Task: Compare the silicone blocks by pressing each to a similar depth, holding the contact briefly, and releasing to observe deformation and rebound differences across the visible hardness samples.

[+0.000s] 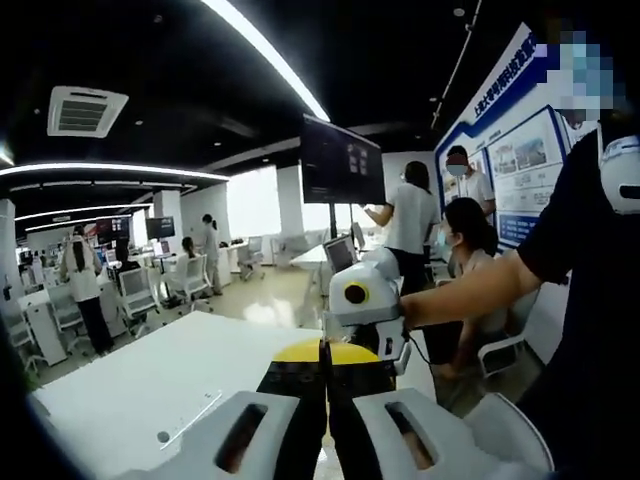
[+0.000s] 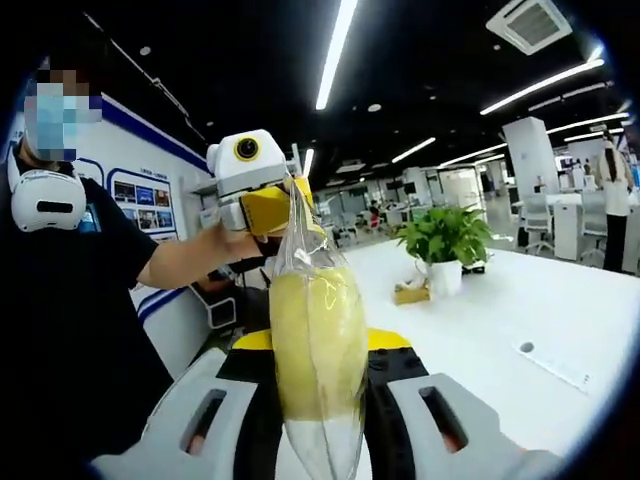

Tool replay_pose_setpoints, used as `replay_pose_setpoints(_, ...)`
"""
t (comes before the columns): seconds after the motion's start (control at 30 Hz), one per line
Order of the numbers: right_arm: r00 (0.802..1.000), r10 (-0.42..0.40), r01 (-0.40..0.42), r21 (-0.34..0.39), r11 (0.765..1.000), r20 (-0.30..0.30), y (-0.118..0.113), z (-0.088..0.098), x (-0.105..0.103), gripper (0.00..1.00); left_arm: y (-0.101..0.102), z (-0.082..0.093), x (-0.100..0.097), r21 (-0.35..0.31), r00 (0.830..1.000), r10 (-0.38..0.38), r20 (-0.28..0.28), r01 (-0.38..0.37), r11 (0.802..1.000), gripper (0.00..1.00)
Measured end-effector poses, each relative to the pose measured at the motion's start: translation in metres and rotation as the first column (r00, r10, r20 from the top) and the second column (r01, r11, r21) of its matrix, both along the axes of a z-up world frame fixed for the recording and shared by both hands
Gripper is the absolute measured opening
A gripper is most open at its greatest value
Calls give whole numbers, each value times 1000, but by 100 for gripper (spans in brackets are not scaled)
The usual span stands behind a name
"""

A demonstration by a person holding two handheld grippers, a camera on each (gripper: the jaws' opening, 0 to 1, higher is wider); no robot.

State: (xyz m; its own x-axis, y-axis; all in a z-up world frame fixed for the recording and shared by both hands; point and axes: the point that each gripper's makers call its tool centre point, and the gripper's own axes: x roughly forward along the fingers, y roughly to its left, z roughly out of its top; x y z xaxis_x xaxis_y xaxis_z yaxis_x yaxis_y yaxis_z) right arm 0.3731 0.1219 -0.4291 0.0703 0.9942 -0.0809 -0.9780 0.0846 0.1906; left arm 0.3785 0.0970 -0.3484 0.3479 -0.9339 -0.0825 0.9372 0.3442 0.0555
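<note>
Clamping your right gripper [image 2: 318,400] on a glossy, clear bag [image 2: 315,350] of yellow filling at lower centre; your left gripper [image 1: 327,400] pinches its top.

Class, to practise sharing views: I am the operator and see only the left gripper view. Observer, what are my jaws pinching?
Observer: The left gripper pinches the top of a clear plastic bag with a yellow block inside.
Operator: And the other one, facing me?
Observer: The right gripper has its jaws closed on either side of that bag, lower down, at the block.
</note>
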Motion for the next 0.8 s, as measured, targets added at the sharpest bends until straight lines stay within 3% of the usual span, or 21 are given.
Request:
replay_pose_setpoints(0.23,999,-36,34,-75,997,-33,5,-8,1,14,7,-7,1,36,1000,12,7,-12,999,0)
replay_pose_setpoints(0.33,998,-68,68,-91,993,8,8,-12,5,11,11,-10,2,40,1000,16,5,-16,999,0)
replay_pose_setpoints(0.47,998,-57,56,-112,992,-9,11,-16,1,8,14,-13,2,39,1000,17,-3,-17,999,0)
replay_pose_setpoints(0.67,999,-41,38,-180,983,-13,11,-36,-5,6,17,-33,0,73,1000,10,-10,-9,997,0)
replay_pose_setpoints(0.8,999,-50,47,-176,983,-11,10,-42,-7,5,16,-39,-1,74,1000,4,-15,-3,997,0)
